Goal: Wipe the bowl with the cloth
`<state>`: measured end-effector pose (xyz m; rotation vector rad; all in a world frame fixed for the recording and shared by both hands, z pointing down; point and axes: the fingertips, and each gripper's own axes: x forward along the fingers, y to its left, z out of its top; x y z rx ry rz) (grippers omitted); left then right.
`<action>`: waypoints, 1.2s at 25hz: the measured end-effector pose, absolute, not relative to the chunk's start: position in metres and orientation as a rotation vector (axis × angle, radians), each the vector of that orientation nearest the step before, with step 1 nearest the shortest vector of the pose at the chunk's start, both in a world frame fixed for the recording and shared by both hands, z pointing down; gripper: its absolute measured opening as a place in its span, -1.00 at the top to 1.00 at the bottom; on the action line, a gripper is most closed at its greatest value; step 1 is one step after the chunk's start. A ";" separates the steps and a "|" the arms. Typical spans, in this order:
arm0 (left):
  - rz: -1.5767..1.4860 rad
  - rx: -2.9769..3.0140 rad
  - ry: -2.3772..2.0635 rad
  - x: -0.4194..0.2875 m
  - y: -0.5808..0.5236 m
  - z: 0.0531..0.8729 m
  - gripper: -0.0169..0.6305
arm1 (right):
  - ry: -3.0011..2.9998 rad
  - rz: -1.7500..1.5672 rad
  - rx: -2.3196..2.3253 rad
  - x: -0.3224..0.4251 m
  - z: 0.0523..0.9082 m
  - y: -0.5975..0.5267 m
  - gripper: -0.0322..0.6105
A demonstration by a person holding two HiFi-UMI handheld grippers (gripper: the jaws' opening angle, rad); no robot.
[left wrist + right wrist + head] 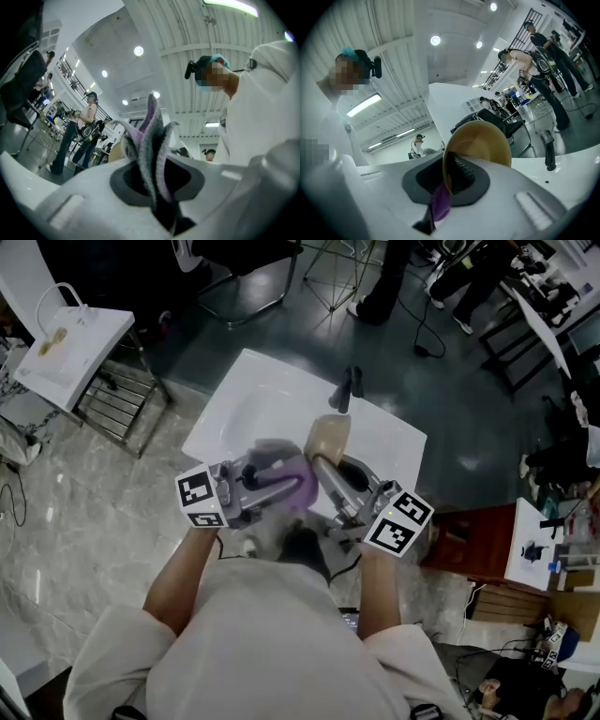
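White table [246,395] on grey floor [84,493], people [80,133] beyond; over it my left gripper [279,489] clamps the cloth [300,486], my right gripper [326,474] pinches the bowl [328,439] by its rim.

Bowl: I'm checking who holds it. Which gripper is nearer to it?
Right. The right gripper clamps the bowl by its rim in its jaws; the left gripper, gripping the cloth, sits just beside the bowl.

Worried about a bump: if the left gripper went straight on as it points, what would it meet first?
Likely the bowl held by the right gripper, the left gripper's cloth touching first; depth is unclear.
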<state>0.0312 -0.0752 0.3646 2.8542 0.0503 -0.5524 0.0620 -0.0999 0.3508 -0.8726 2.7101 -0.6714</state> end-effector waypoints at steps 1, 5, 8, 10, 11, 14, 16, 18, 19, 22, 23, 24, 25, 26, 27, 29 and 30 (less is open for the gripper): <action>-0.561 2.875 0.037 0.030 -0.075 0.359 0.75 | 2.722 -0.669 -0.898 0.062 0.354 -0.101 0.85; -0.541 3.008 -0.037 0.029 -0.075 0.338 0.75 | 2.753 -0.671 -0.941 0.064 0.361 -0.101 0.85; -0.461 3.156 -0.078 0.030 -0.074 0.321 0.75 | 2.849 -0.680 -0.967 0.059 0.373 -0.102 0.85; -0.339 3.262 -0.077 0.035 -0.072 0.315 0.75 | 2.915 -0.681 -0.977 0.052 0.380 -0.100 0.85; -0.260 3.313 -0.081 0.039 -0.072 0.315 0.75 | 2.938 -0.677 -0.972 0.049 0.381 -0.099 0.86; -0.086 3.426 -0.118 0.046 -0.075 0.314 0.75 | 3.000 -0.650 -0.970 0.042 0.383 -0.094 0.86; -0.039 3.476 -0.138 0.047 -0.077 0.313 0.75 | 3.053 -0.621 -0.969 0.038 0.384 -0.090 0.86; -0.028 3.487 -0.149 0.046 -0.078 0.313 0.75 | 3.108 -0.593 -0.947 0.035 0.385 -0.084 0.86; -0.027 3.482 -0.149 0.046 -0.078 0.314 0.75 | 3.135 -0.586 -0.933 0.034 0.386 -0.081 0.86; -0.018 3.468 -0.118 0.048 -0.075 0.317 0.75 | 3.221 -0.577 -0.850 0.034 0.391 -0.066 0.84; -0.016 3.463 -0.105 0.048 -0.075 0.318 0.74 | 3.250 -0.573 -0.799 0.033 0.392 -0.060 0.83; -0.013 3.456 -0.098 0.048 -0.075 0.318 0.74 | 3.279 -0.564 -0.744 0.033 0.393 -0.054 0.83; -0.008 3.446 -0.098 0.047 -0.076 0.319 0.74 | 3.308 -0.552 -0.690 0.032 0.393 -0.049 0.83; -0.003 3.434 -0.101 0.046 -0.078 0.320 0.75 | 3.333 -0.542 -0.640 0.031 0.394 -0.043 0.83; 0.002 3.418 -0.099 0.045 -0.080 0.321 0.74 | 3.351 -0.535 -0.594 0.031 0.394 -0.038 0.82; 0.035 3.380 -0.075 0.044 -0.083 0.326 0.74 | 3.368 -0.535 -0.516 0.030 0.394 -0.030 0.82; 0.065 3.369 -0.064 0.044 -0.085 0.329 0.75 | 3.368 -0.539 -0.479 0.029 0.394 -0.026 0.81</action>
